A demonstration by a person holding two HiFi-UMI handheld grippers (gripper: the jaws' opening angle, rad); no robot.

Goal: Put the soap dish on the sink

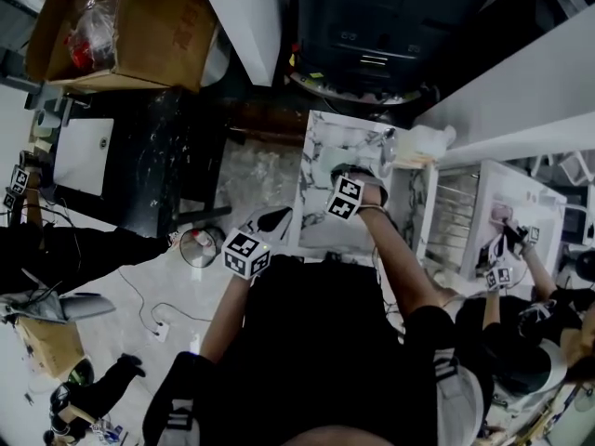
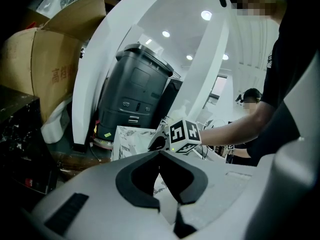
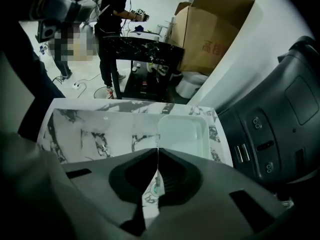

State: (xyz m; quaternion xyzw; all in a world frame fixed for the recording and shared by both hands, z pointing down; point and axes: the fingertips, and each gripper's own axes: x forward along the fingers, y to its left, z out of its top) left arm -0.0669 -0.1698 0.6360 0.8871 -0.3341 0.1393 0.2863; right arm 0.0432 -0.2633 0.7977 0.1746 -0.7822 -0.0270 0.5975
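The pale green soap dish [image 3: 183, 133] lies low over the far right part of the white marble sink top [image 3: 95, 129], beside a dark machine. My right gripper [image 3: 156, 150] is shut on the dish's near rim, its jaws pressed together with only a thin line between them. From the head view, the dish [image 1: 327, 163] sits just beyond the right gripper [image 1: 356, 182] over the sink [image 1: 321, 133]. My left gripper [image 1: 277, 217] hangs off the sink's left edge, shut and empty. In its own view the left gripper [image 2: 160, 153] points toward the sink [image 2: 131, 138].
A black machine [image 1: 372, 35] stands behind the sink. A cardboard box [image 1: 139, 26] and a black table [image 1: 158, 165] are at the left. A white curved column [image 2: 115, 59] rises nearby. Other people [image 1: 521, 342] work at the right; a power strip [image 1: 158, 330] lies on the floor.
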